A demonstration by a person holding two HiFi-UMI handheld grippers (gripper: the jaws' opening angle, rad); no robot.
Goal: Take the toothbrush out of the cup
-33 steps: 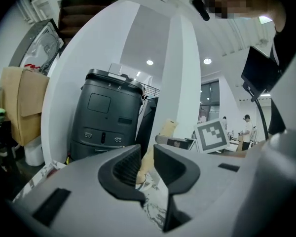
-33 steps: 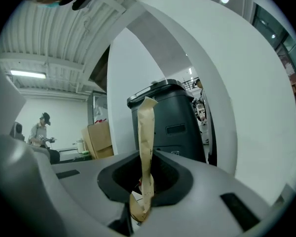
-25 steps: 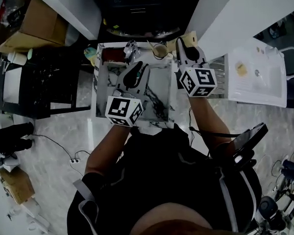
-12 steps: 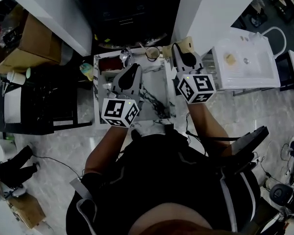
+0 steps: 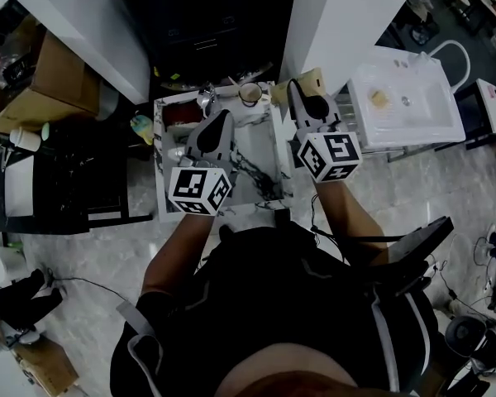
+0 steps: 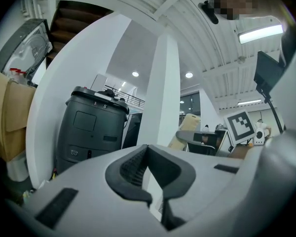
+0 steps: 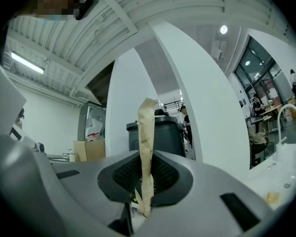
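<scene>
Head view, near to far. Low in the frame is the person in a dark top. Next up, left of centre, is the left gripper (image 5: 222,119). Its jaws have just been closing and now sit tight together w/ nothing between them. Right of centre, the right gripper (image 5: 297,87) has its jaws squeezed on a long flat tan paper sleeve (image 5: 315,76). In the right gripper view the sleeve stands up straight between the pads. I think that's the toothbrush in its paper wrap, but I can't see inside. It's out of the small round cup (image 5: 250,94), which sits apart from it at the top edge of the white marble-look table (image 5: 260,154). Can't tell if anything is left in the cup, too small. Far off, upper right, is a white sink (image 5: 405,98).

How it'll handle, prob: v. light, w/ a hard thin stick inside and soft crinkly paper outside. Paper can slide or tear. So grab the middle where the stick is, not the floppy end, and squeeze gently.
</scene>
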